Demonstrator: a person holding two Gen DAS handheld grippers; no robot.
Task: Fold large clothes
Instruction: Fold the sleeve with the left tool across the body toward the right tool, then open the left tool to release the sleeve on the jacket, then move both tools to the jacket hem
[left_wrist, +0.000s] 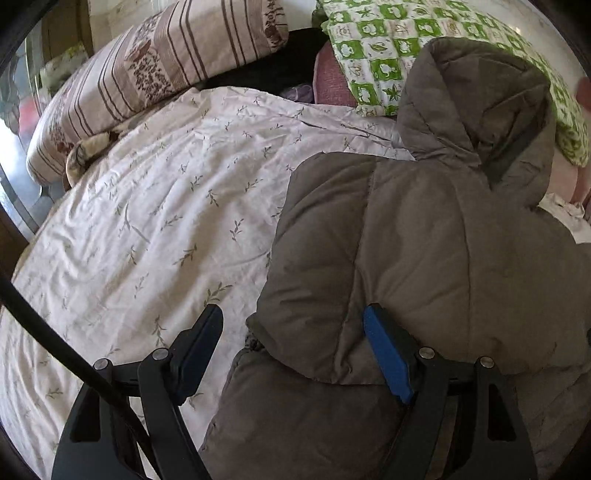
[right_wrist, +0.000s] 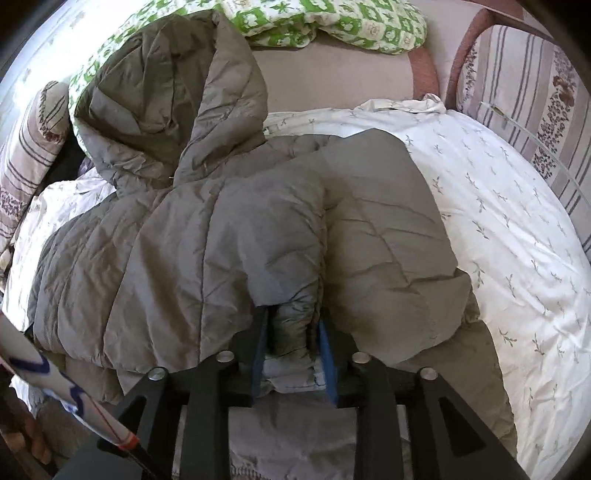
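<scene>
A grey-brown puffy hooded jacket (right_wrist: 207, 236) lies spread on the bed, its hood (right_wrist: 166, 92) toward the pillows. My right gripper (right_wrist: 293, 350) is over the jacket's middle, and a bunched roll of the jacket's fabric (right_wrist: 293, 332) fills the gap between its blue pads, touching both. In the left wrist view the jacket (left_wrist: 424, 258) fills the right half. My left gripper (left_wrist: 295, 336) stands open and wide at the jacket's left edge. Its right pad (left_wrist: 386, 354) rests against the padding and its left finger (left_wrist: 201, 343) hangs over the sheet.
The bed is covered by a white sheet with small leaf sprigs (left_wrist: 166, 221). Striped floral pillows (left_wrist: 147, 74) and a green-checked pillow (left_wrist: 388, 48) lie at the head. A black cable (left_wrist: 74, 350) crosses the lower left. A hand with a printed sleeve (right_wrist: 33, 387) shows at the lower left.
</scene>
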